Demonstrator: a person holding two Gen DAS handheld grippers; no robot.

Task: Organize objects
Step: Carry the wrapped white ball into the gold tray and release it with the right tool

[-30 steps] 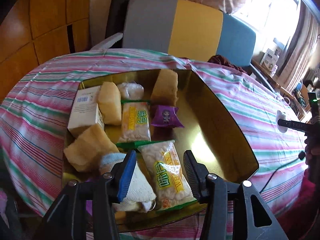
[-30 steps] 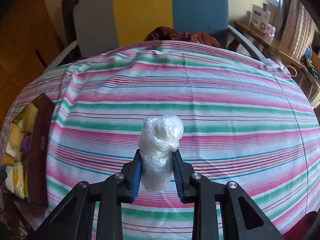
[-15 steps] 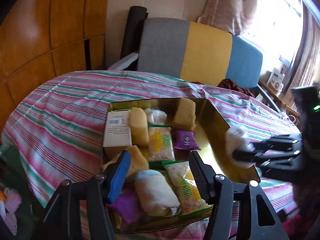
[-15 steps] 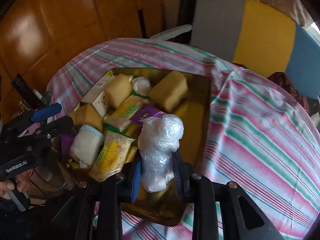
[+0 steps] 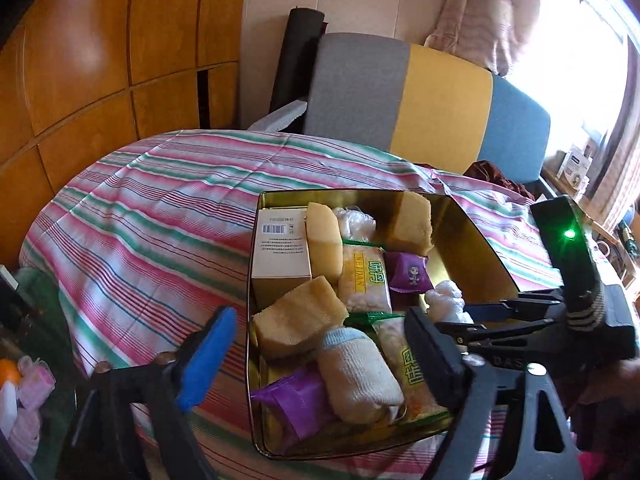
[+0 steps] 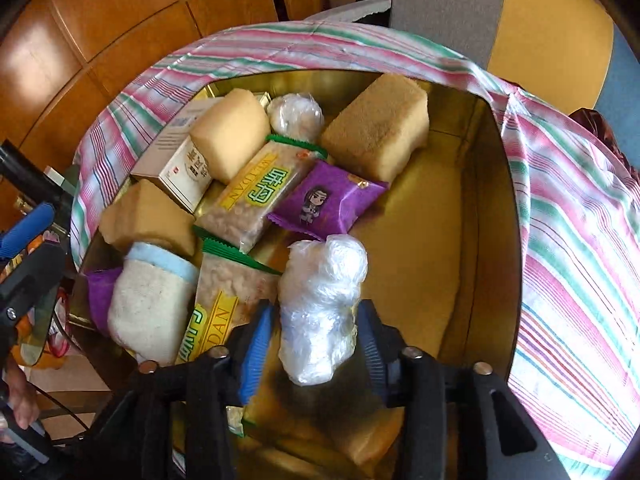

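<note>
I note a grey, yellow and blue chair behind the striped bench cloth; wooden wall panels left of the chair.

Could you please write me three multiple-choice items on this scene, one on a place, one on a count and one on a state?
1. Where is the plastic-wrapped bundle?
A. On the striped cloth outside the tin
B. Over the tin, between the fingers of the right gripper
C. On the chair

2. How many purple packets lie in the tin?
A. One
B. Two
C. Four

3. What state is the left gripper in?
A. Shut on a sponge
B. Shut on the box
C. Open and empty

Answers: 1 B, the bundle sits between the two fingers above the tin's floor. 2 B, one purple packet lies mid-tin and another at the near edge. 3 C, its fingers stand wide apart with nothing between them.
</note>
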